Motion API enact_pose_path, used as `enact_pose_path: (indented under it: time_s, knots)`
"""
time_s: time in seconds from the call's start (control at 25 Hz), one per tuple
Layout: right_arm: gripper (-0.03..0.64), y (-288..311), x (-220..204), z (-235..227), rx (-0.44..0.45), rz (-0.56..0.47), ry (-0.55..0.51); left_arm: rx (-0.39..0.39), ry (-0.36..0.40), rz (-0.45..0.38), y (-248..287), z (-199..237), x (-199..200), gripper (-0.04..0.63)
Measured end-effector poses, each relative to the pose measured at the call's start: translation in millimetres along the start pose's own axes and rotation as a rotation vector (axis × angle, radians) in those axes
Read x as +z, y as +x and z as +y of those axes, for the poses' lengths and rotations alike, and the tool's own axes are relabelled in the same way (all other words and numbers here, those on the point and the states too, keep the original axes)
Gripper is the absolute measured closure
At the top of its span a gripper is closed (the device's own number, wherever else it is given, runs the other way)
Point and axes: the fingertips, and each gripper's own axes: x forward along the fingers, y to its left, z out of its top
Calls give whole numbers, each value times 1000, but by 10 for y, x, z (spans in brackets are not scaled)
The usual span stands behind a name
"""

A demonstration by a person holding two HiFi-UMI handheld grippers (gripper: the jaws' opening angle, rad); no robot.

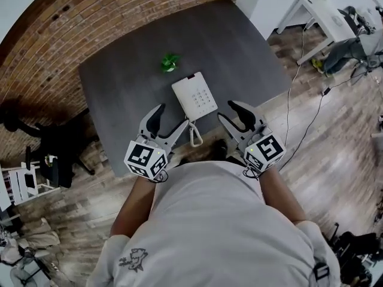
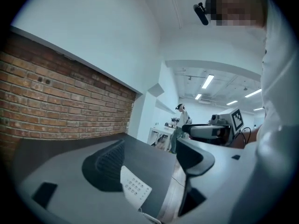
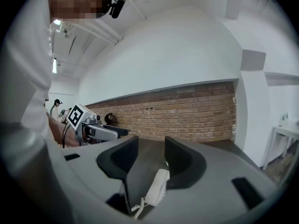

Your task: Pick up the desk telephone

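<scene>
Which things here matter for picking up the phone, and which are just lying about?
For the job: white push-button desk telephone; its white coiled cord; left gripper and right gripper, jaws apart, empty.

Lying about: small green object on the dark grey table; black office chair beside it.

The desk telephone (image 1: 194, 95) lies on the surface (image 1: 119, 82) at the centre of the head view, near the surface's lower edge. Its cord (image 1: 195, 135) trails below it toward that edge. A small item (image 1: 170, 63) sits on the surface just up and left of the telephone, apart from it. The left gripper (image 1: 172, 119) is at the telephone's lower left and the right gripper (image 1: 229, 111) at its lower right, neither touching it. A brick wall (image 1: 72, 23) runs along the upper left of the frame, and a chair (image 1: 54, 151) stands at the left edge.
</scene>
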Motion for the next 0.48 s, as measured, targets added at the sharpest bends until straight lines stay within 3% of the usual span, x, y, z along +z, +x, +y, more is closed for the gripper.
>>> enact_pose_path:
  time_s: [0.48]
  knots:
    - [434, -124, -75, -972, 192, 21, 15, 216, -7, -3, 652, -291, -11, 239]
